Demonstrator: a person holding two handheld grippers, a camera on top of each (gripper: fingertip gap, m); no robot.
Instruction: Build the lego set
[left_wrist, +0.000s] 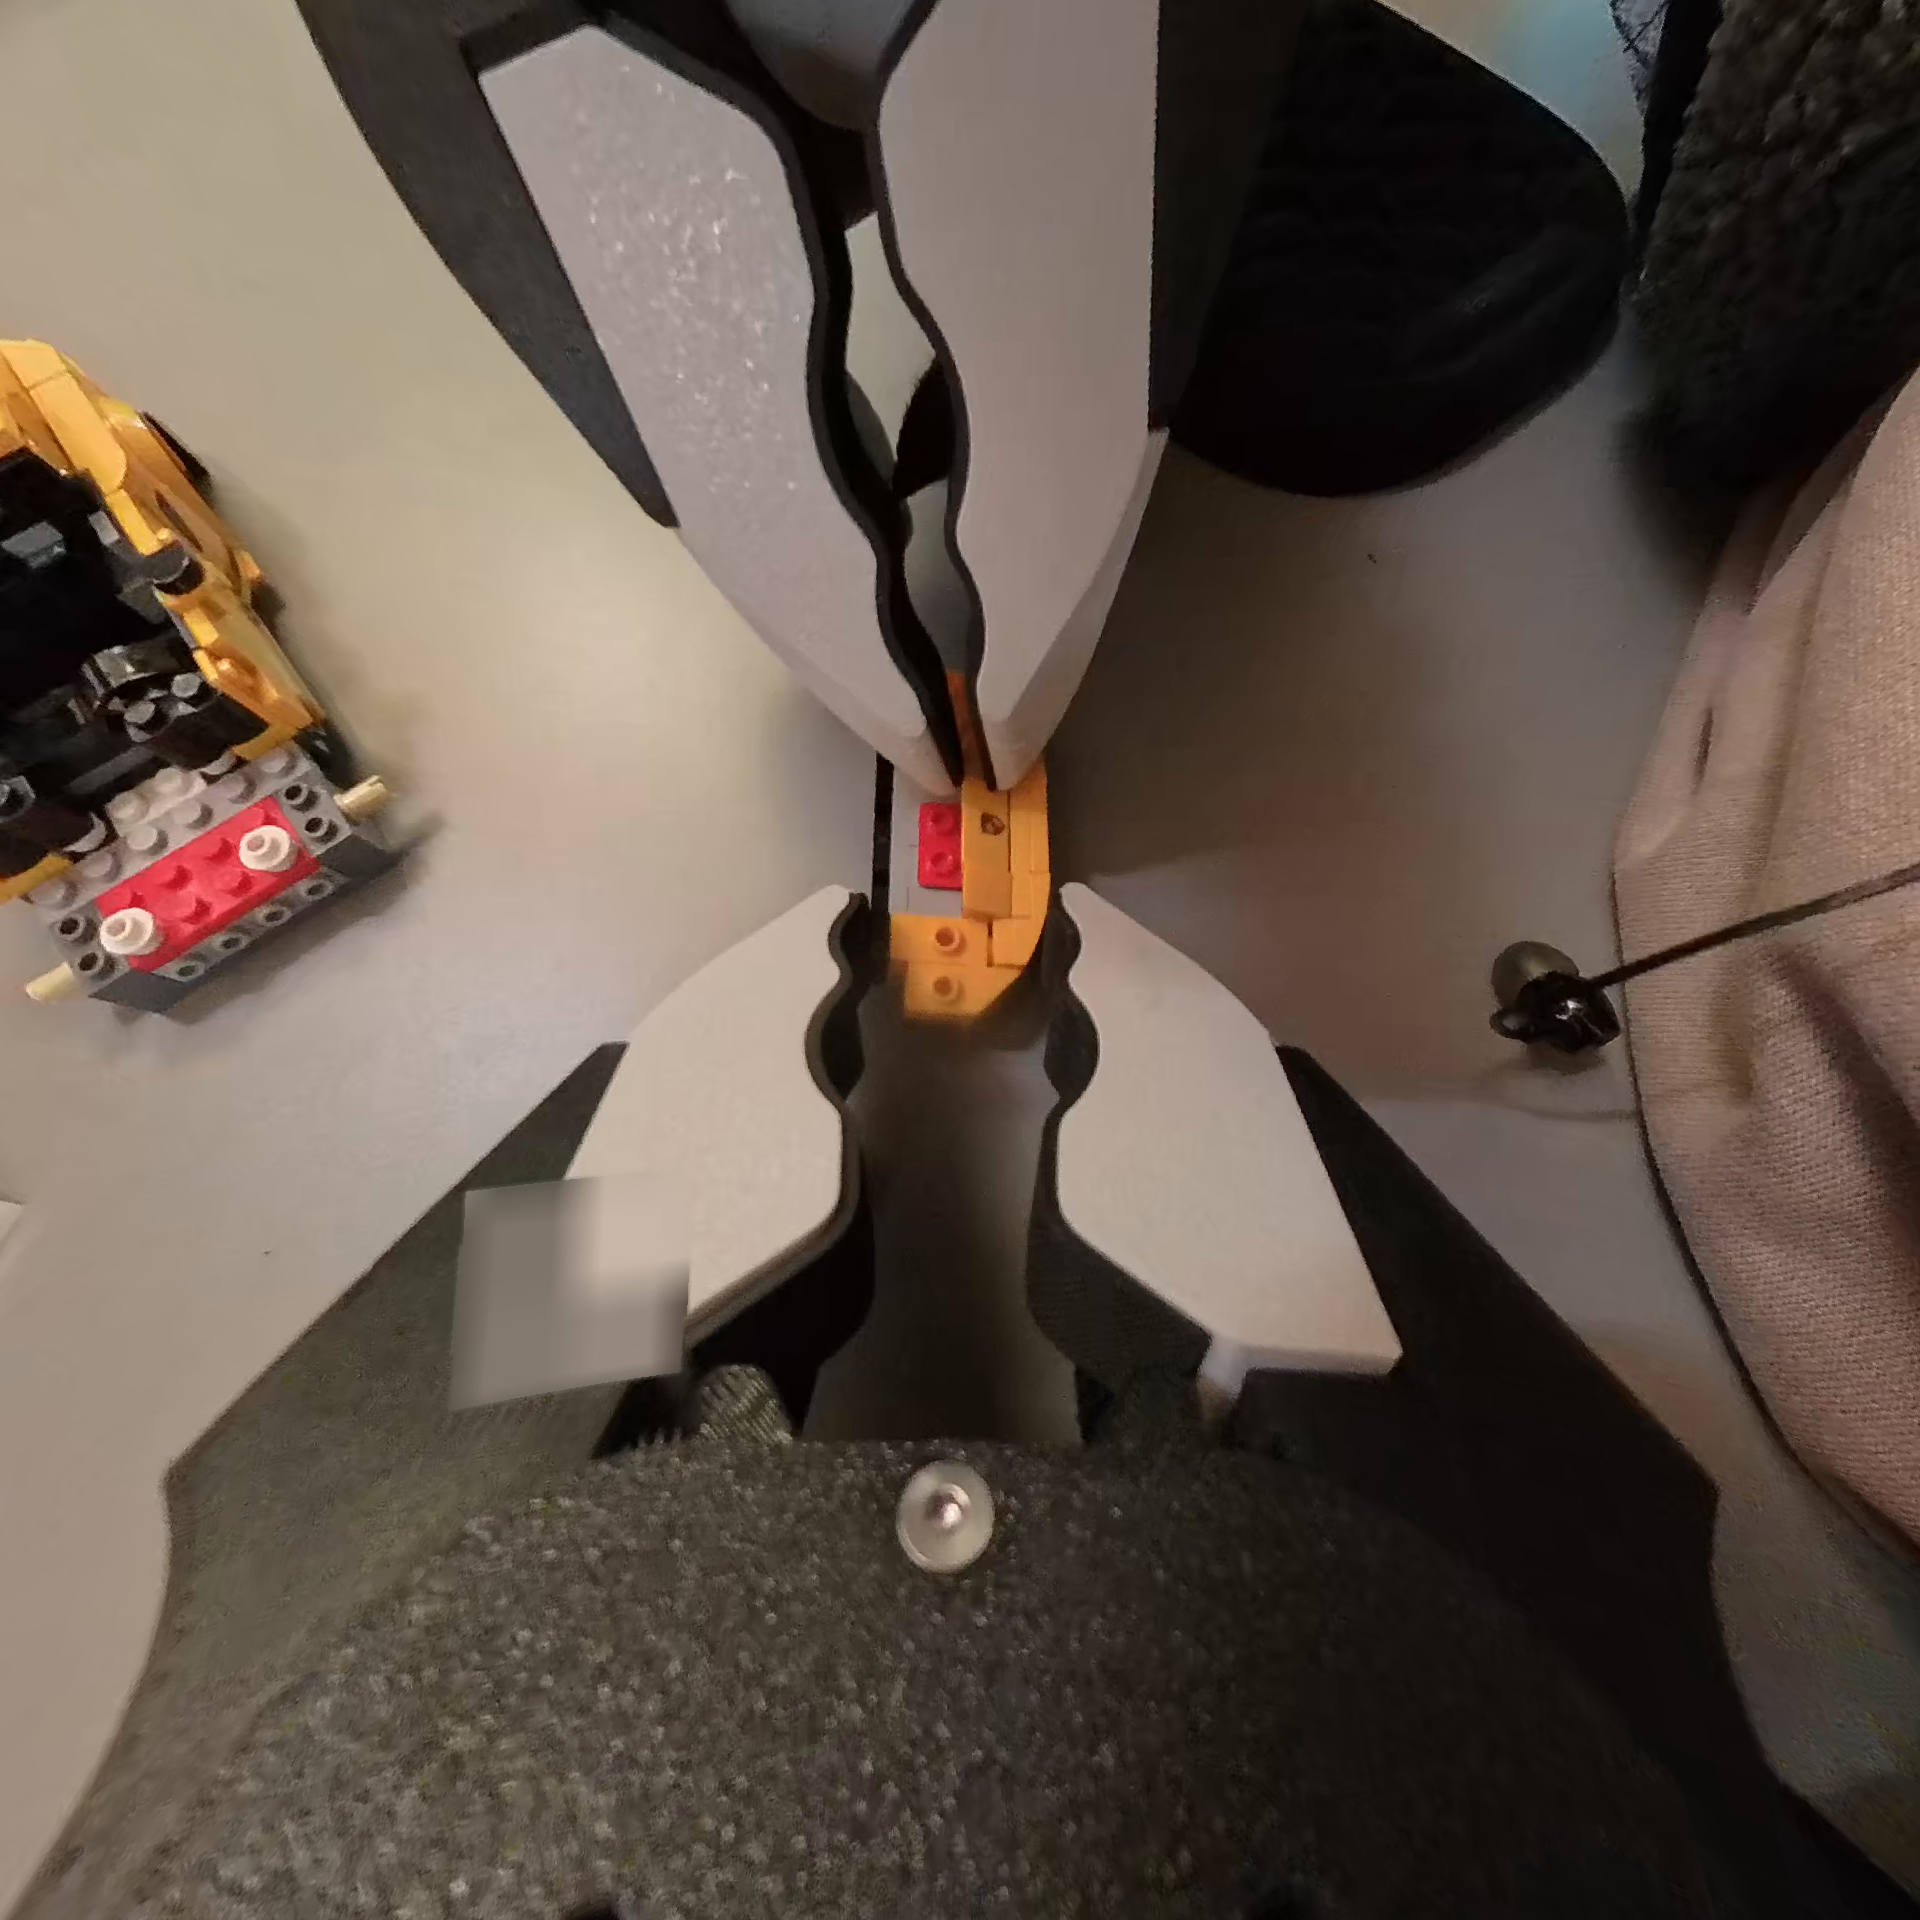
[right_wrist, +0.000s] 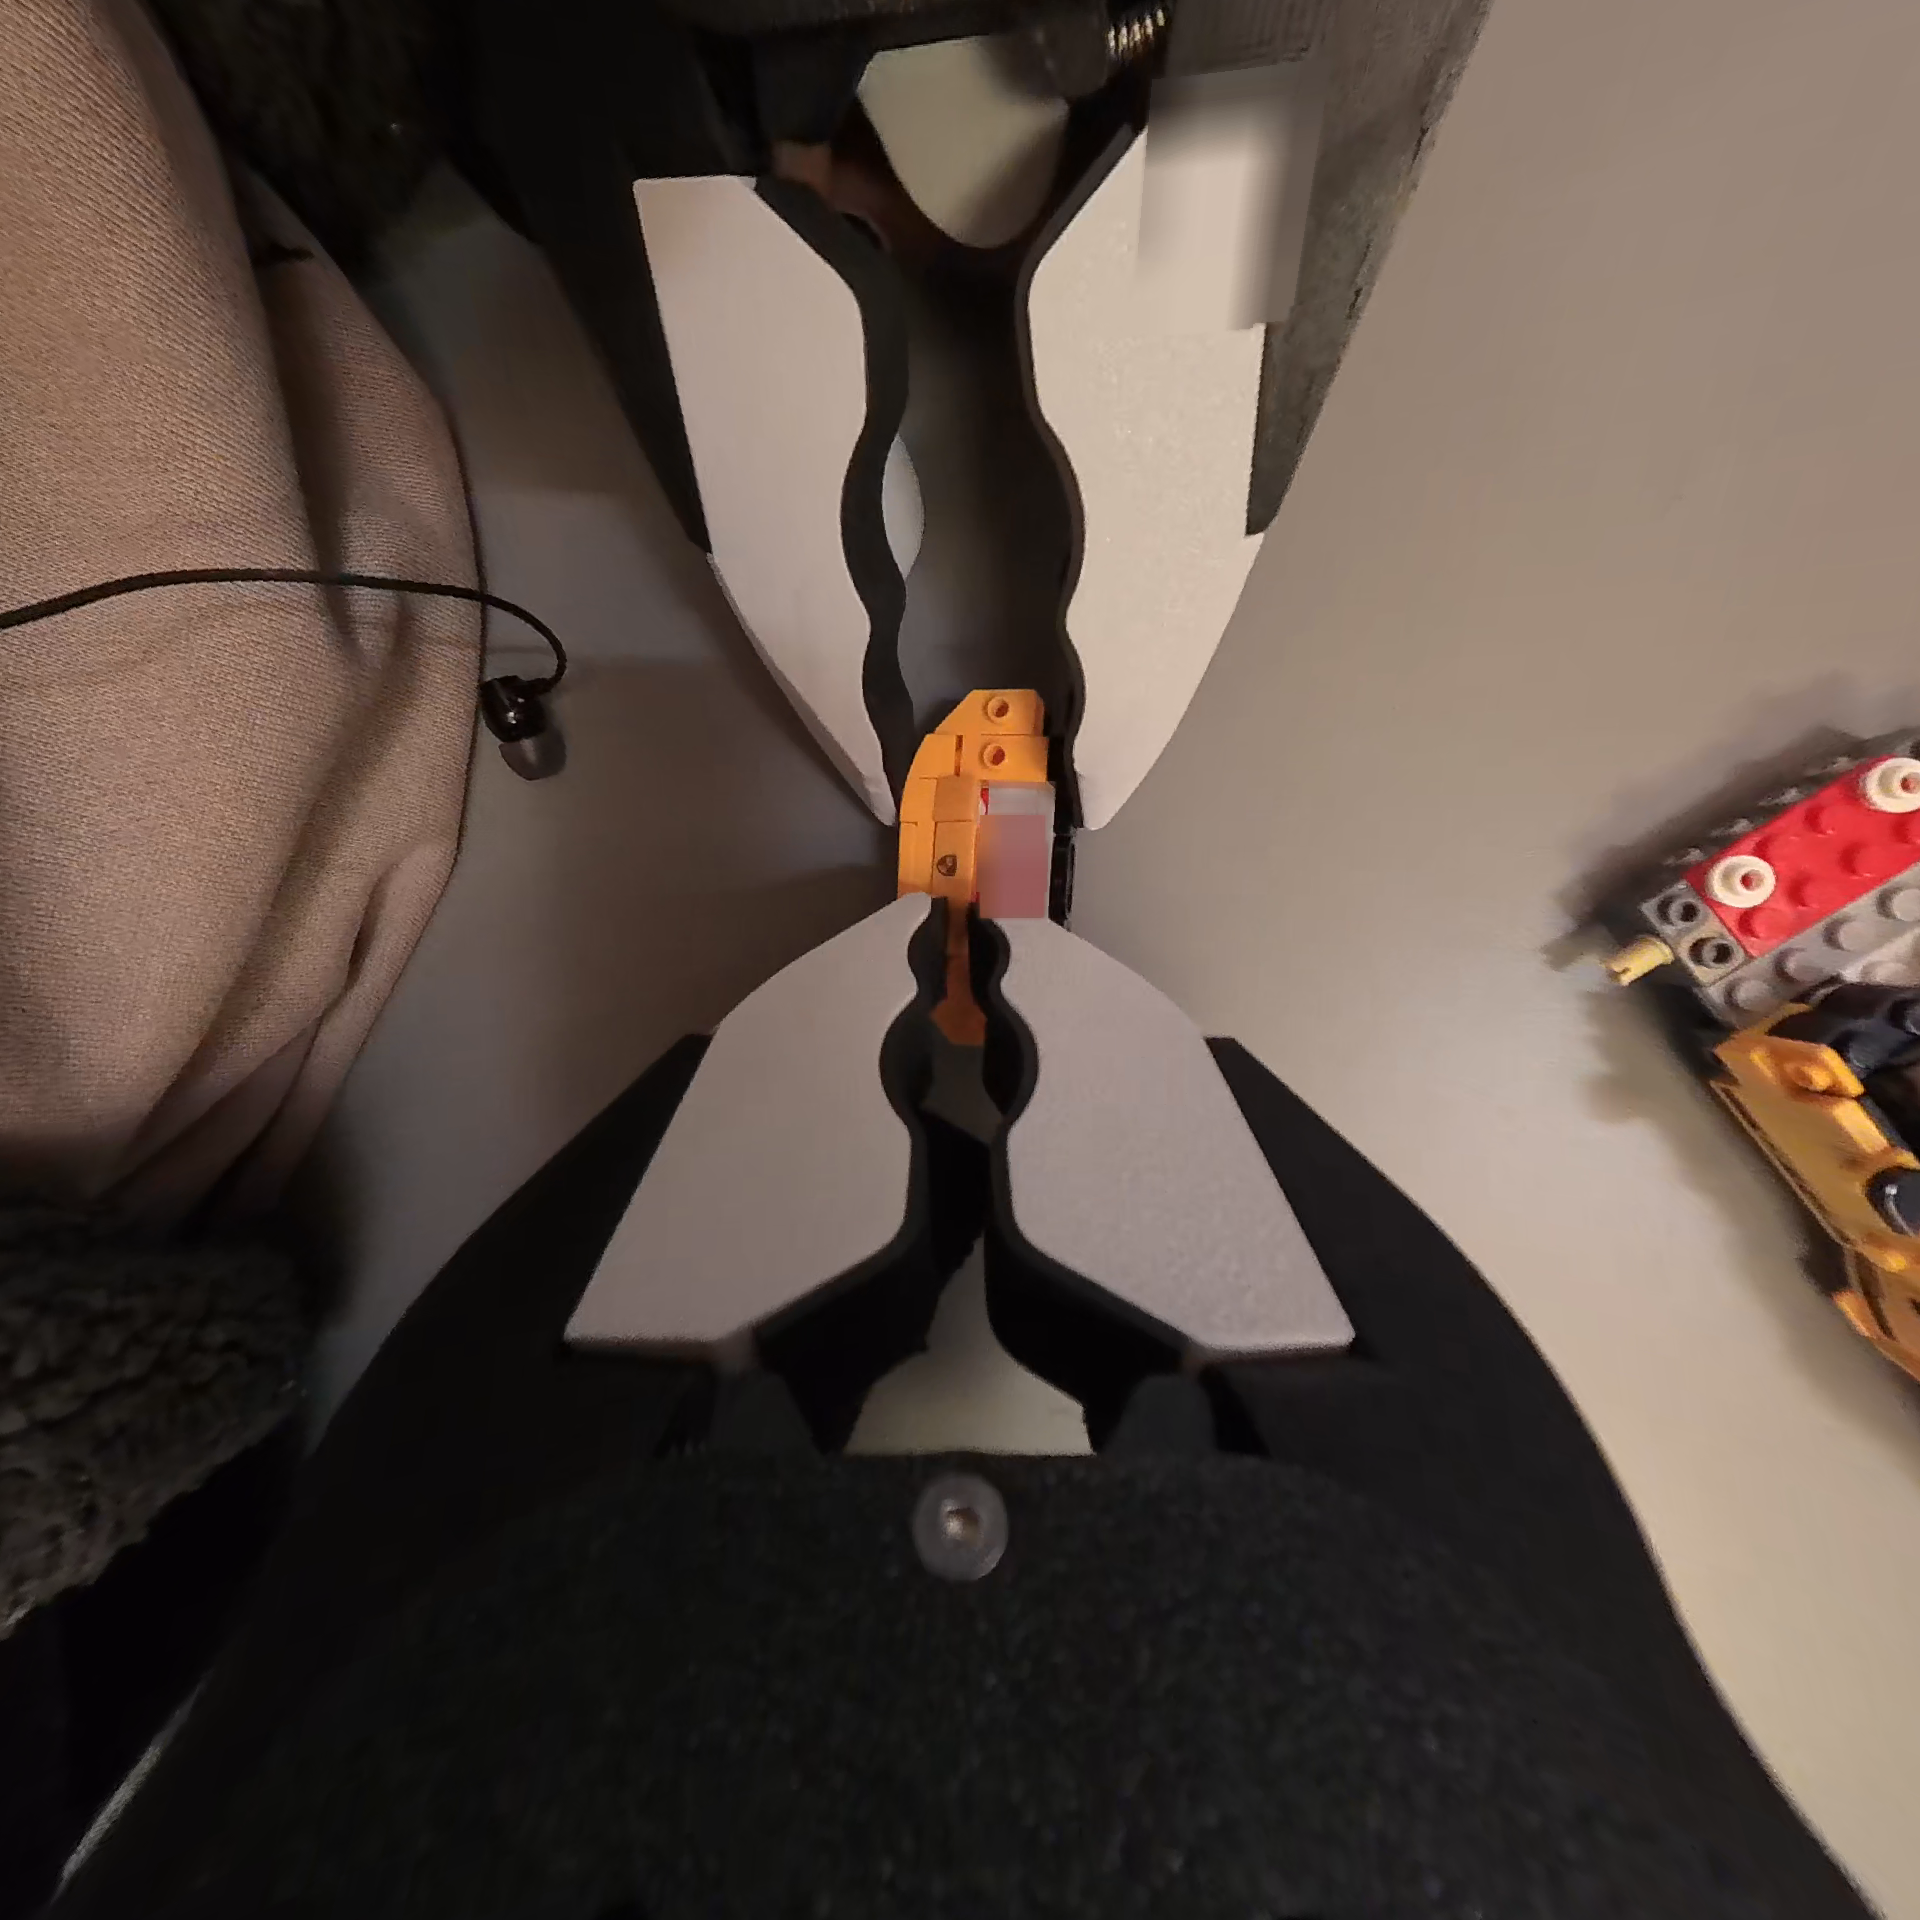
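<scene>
Between both tips hangs the orange lego piece (left_wrist: 966, 904), long axis running gripper to gripper: left hand-held gripper (left_wrist: 961, 935) cradling one end, right hand-held gripper (right_wrist: 961, 920) pinching the other; lego car (left_wrist: 156, 707) well apart on the counter (left_wrist: 520, 520).

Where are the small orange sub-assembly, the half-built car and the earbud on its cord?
small orange sub-assembly (left_wrist: 971, 904): left wrist view, on its orange studded top.
half-built car (left_wrist: 203, 868): left wrist view, on the red plate at its rear.
earbud (right_wrist: 520, 727): right wrist view, on the dark bud at the cord's end.
</scene>
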